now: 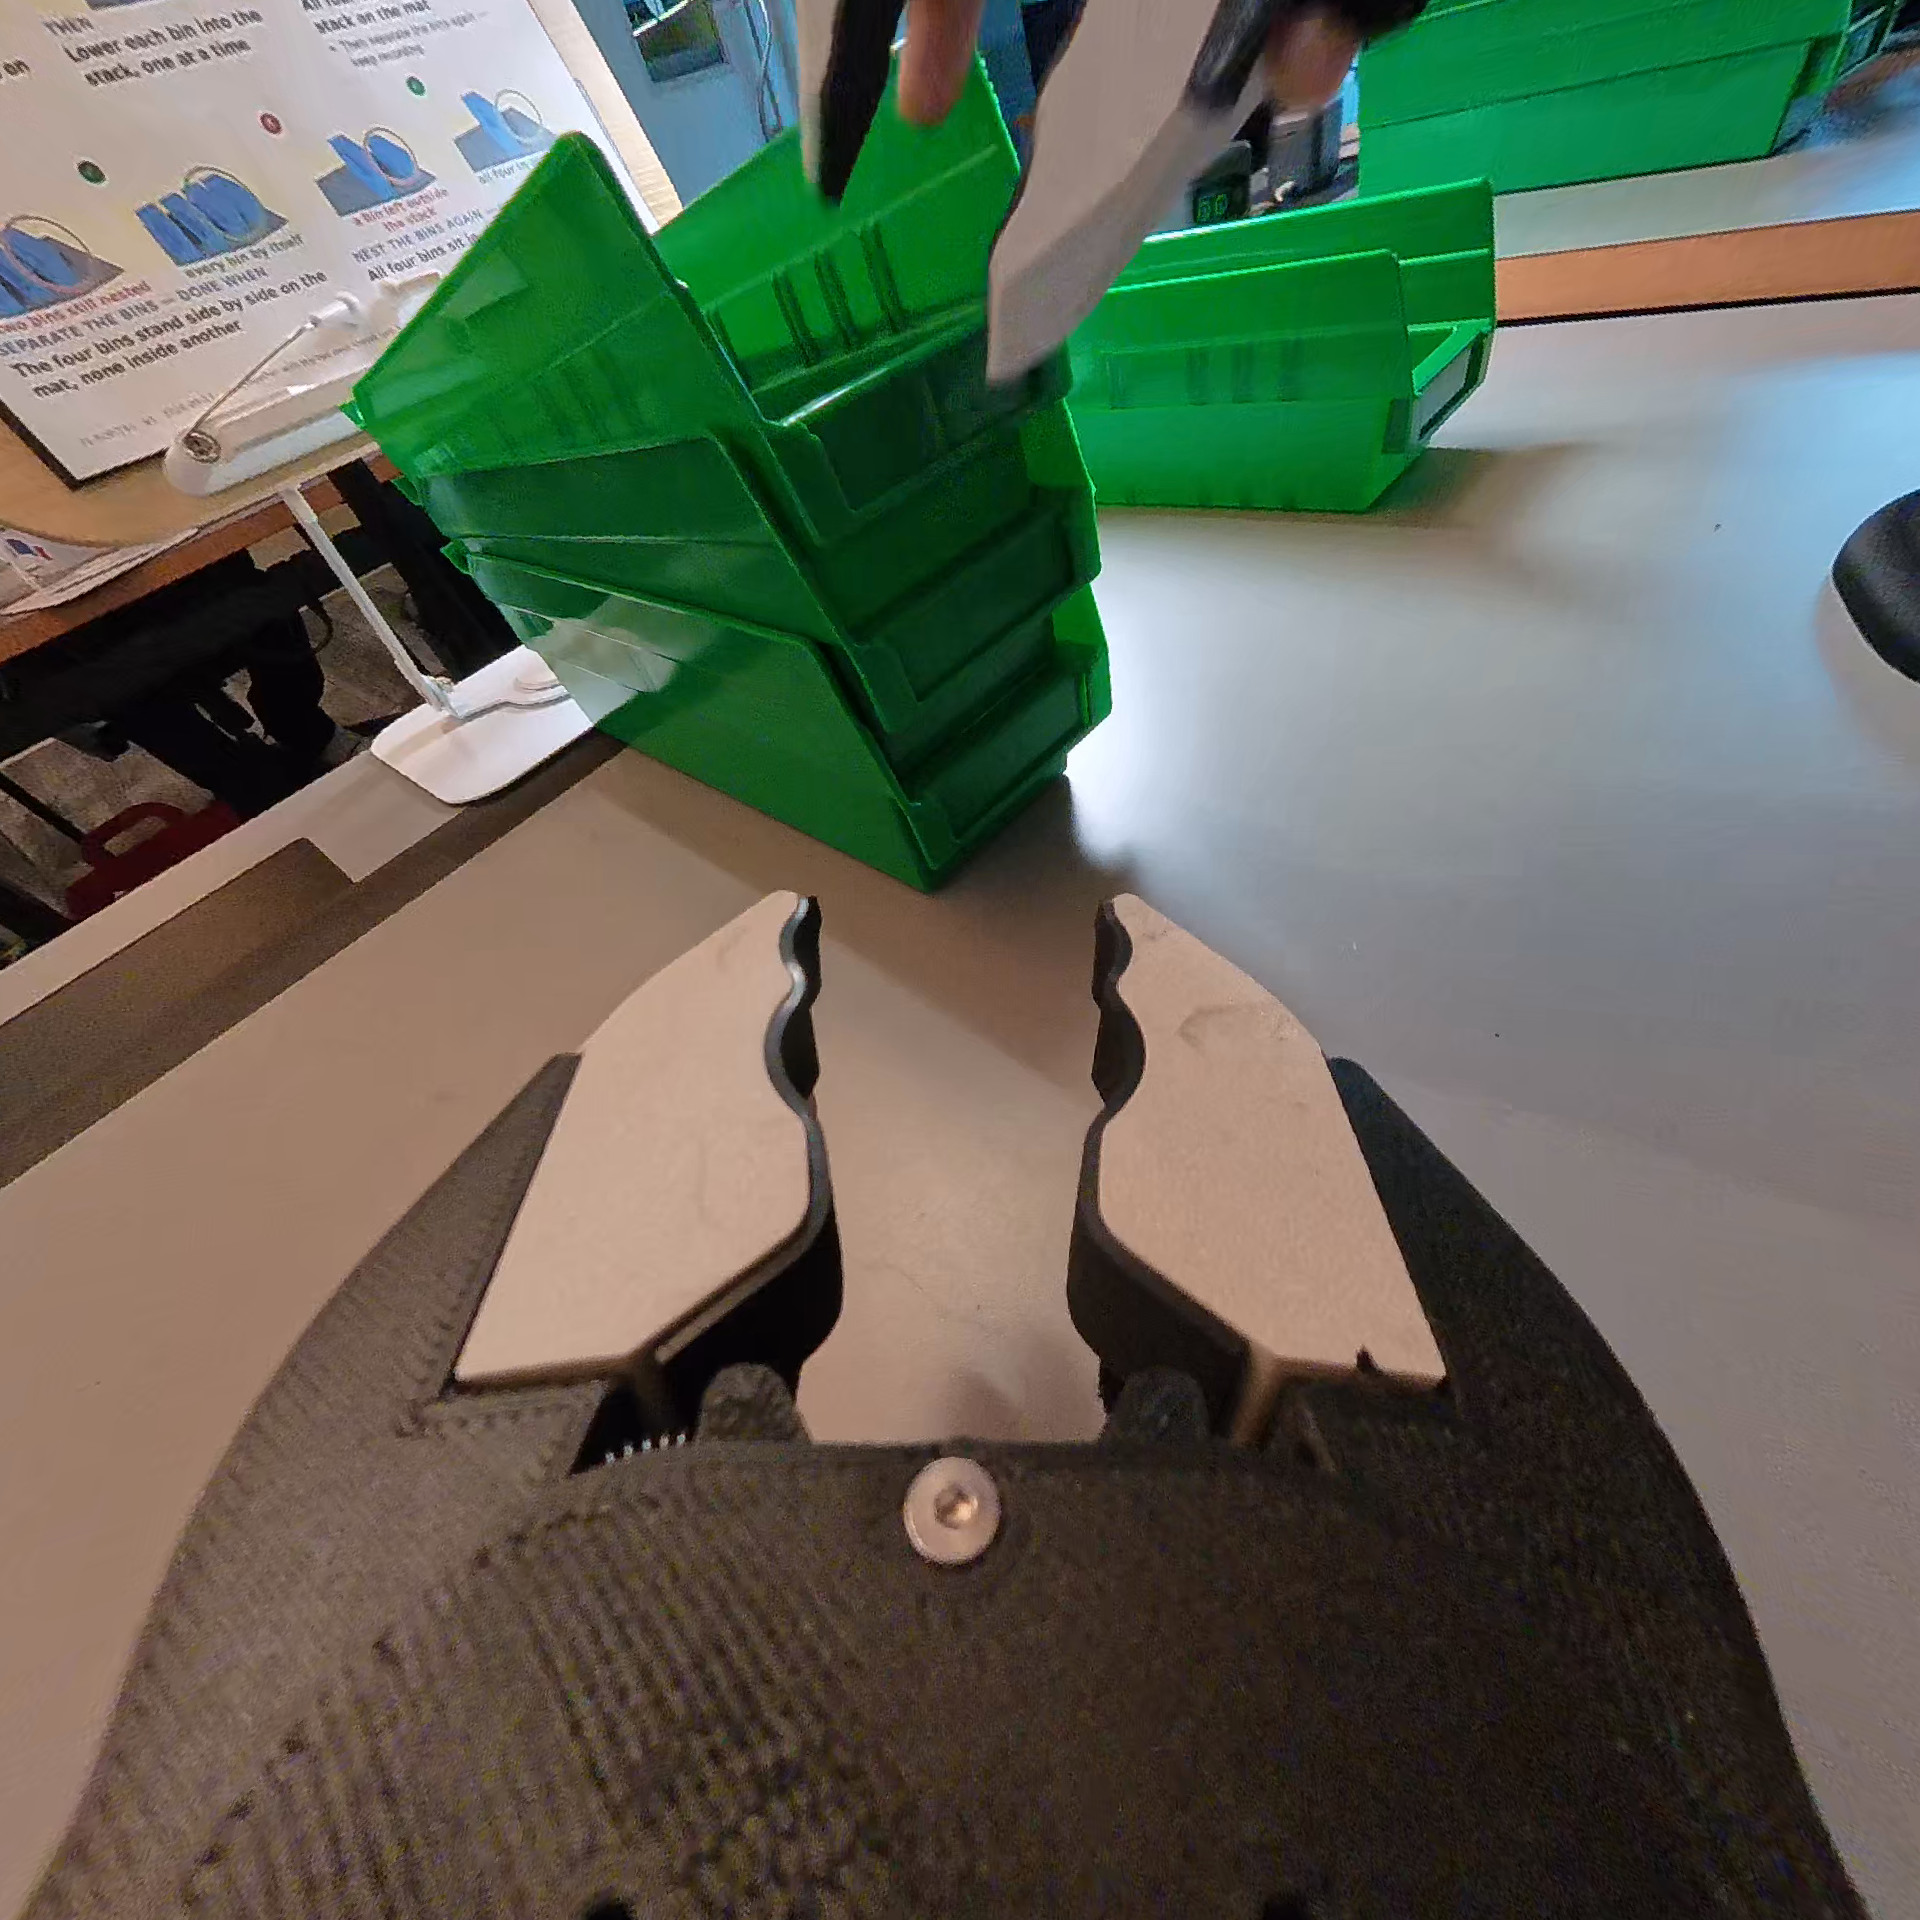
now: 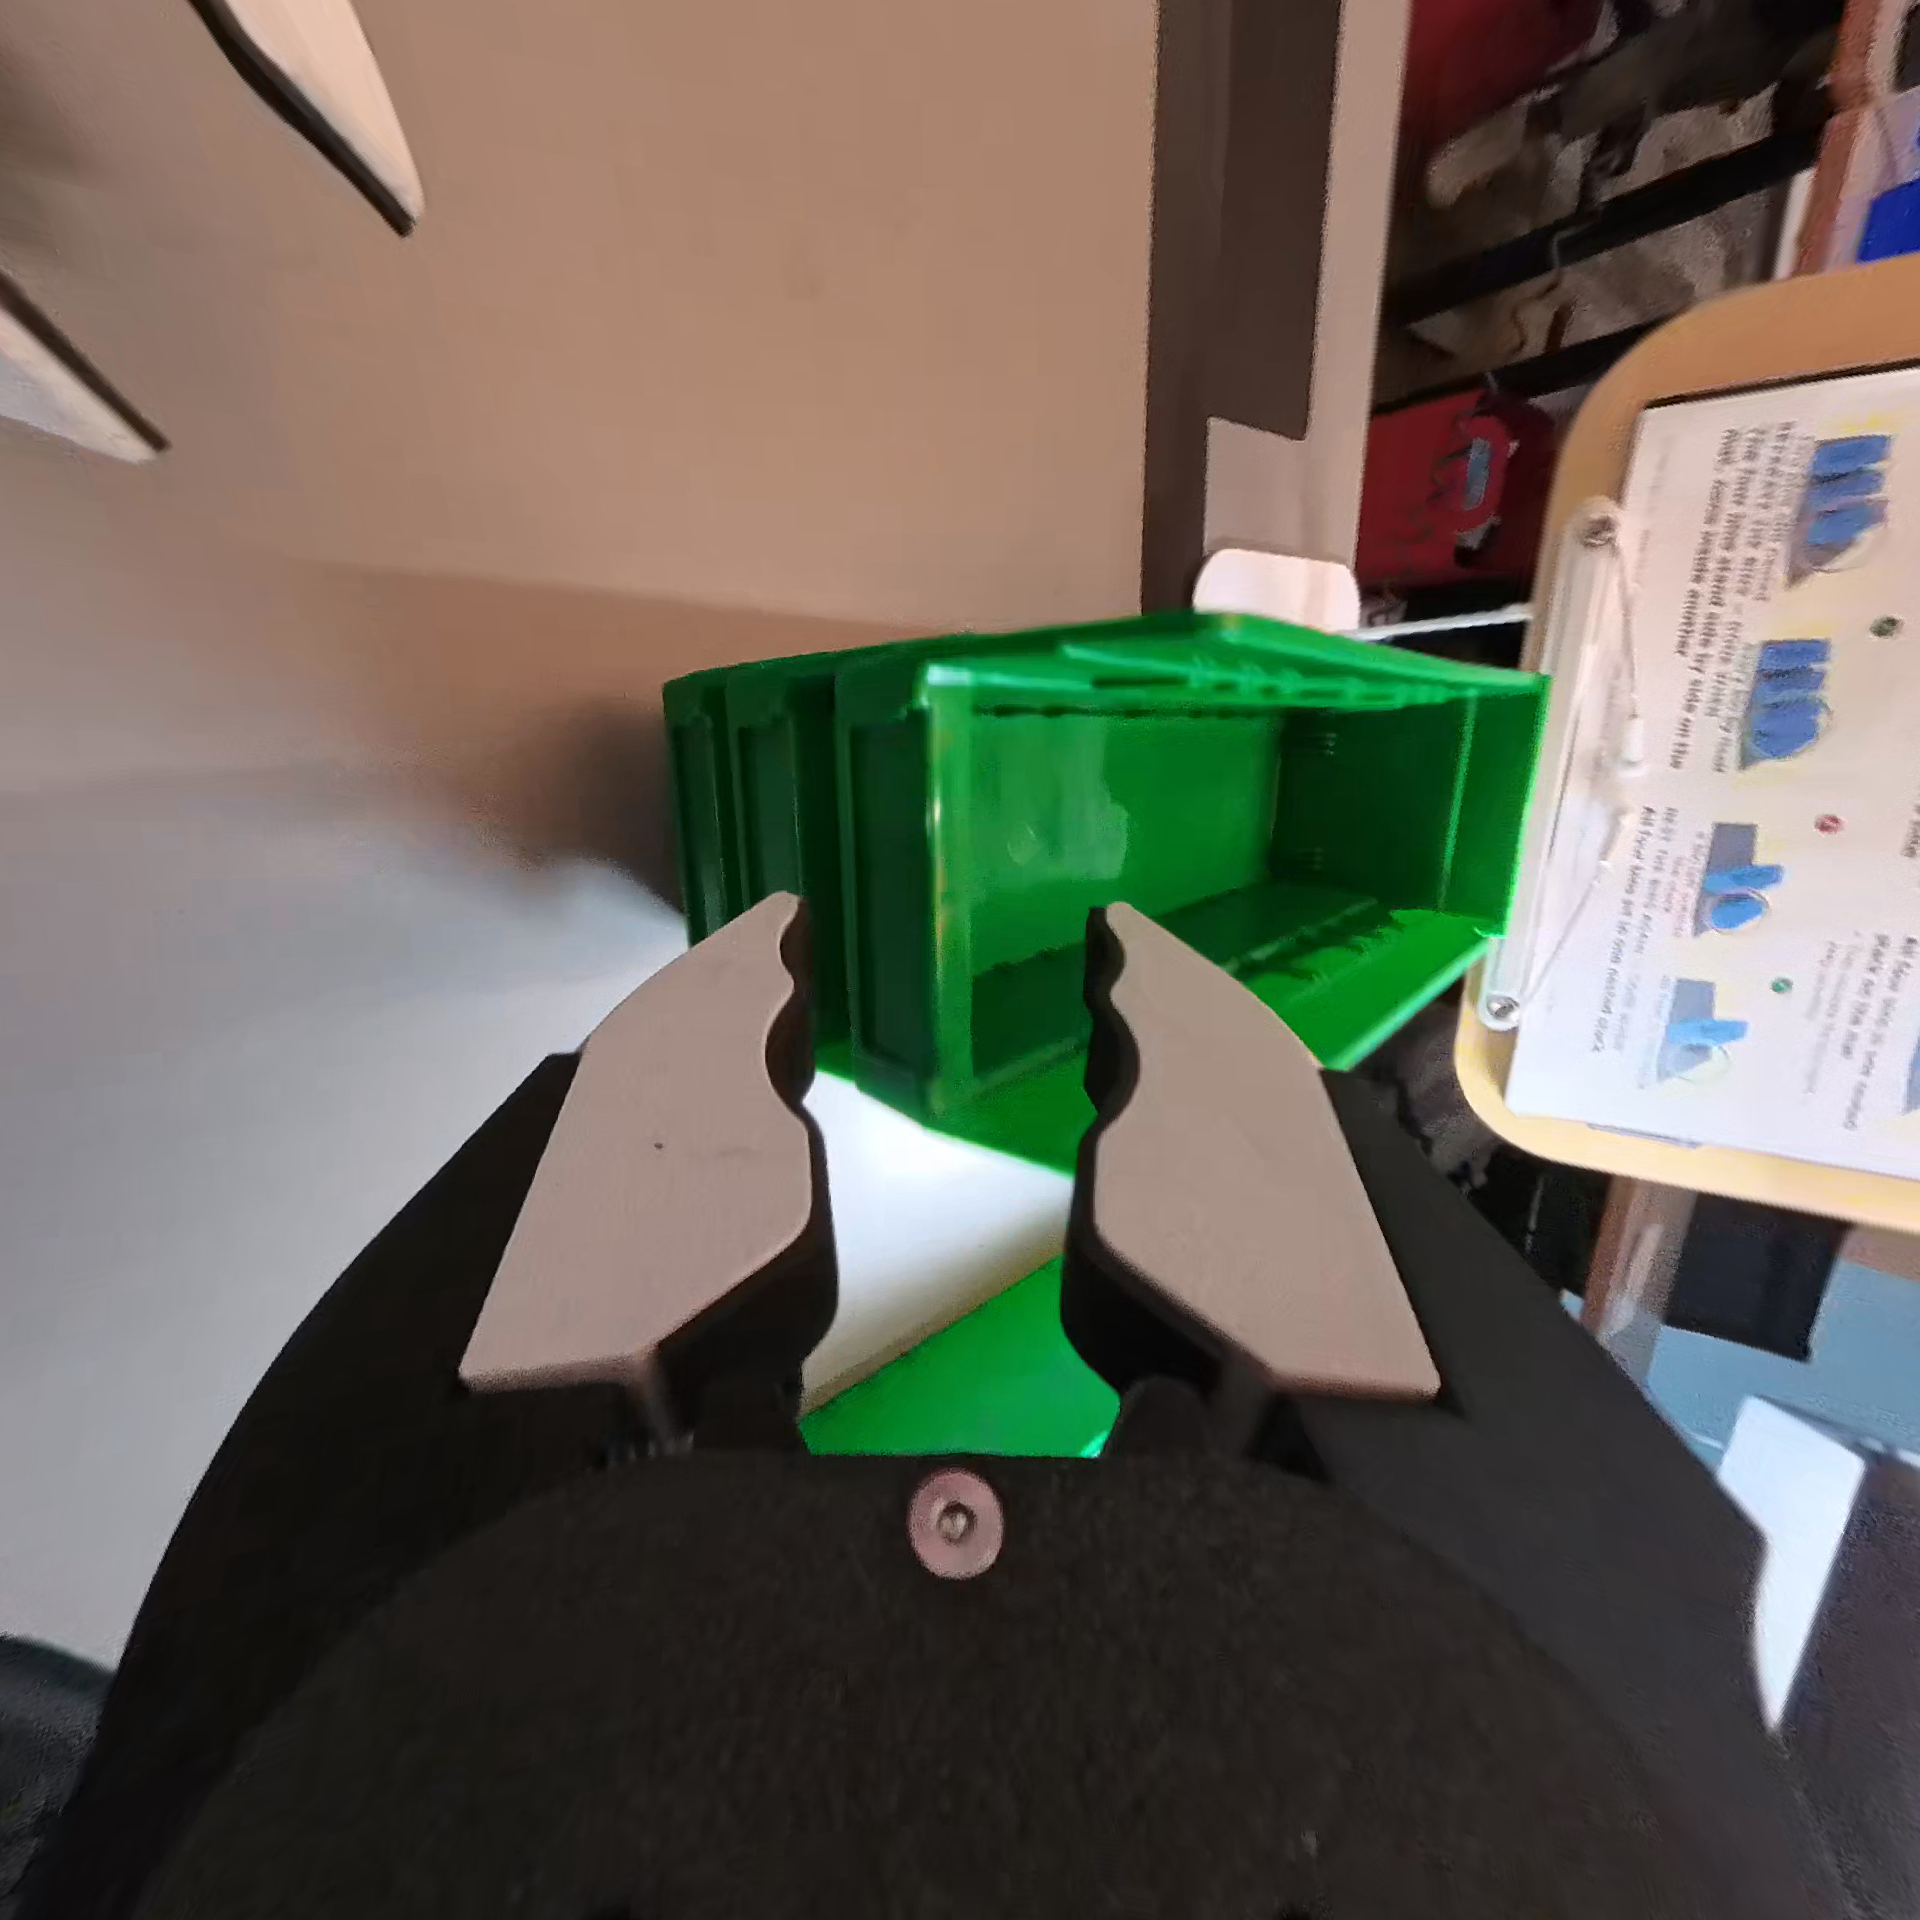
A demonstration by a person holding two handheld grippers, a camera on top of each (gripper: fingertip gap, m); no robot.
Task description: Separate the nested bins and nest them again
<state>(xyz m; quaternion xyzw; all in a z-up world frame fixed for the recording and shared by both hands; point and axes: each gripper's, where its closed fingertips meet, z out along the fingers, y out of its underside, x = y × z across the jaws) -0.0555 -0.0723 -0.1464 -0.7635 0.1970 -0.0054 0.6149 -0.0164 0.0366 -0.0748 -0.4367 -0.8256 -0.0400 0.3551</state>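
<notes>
A stack of three nested green bins (image 1: 748, 644) stands on the grey mat (image 1: 1351, 831), and the top bin (image 1: 623, 343) sits tilted in it. A separate green bin (image 1: 1278, 416) stands behind and to the right. My left gripper (image 1: 956, 914) is open and empty, low over the mat just in front of the stack. My right gripper (image 1: 925, 281) comes down from above, open, with its fingers either side of a wall of the top bin. In the right wrist view it (image 2: 945, 914) looks into that bin (image 2: 1143, 831). The left gripper (image 2: 281, 332) shows at the top left.
A white instruction sheet (image 1: 187, 208) on a board and a white stand (image 1: 468, 727) sit left of the stack, at the mat's edge. More green bins (image 1: 1590, 94) stand far back. A black rounded object (image 1: 1881, 592) is at the right edge. Part of another bin (image 2: 956, 1382) lies under my right gripper. There is about 15 centimetres between the tips of the two grippers. From either gripper's tips it is about 30 centimetres to the black rounded object (image 1: 1881, 592). It turns up in the right wrist view (image 2: 72, 1704) as well.
</notes>
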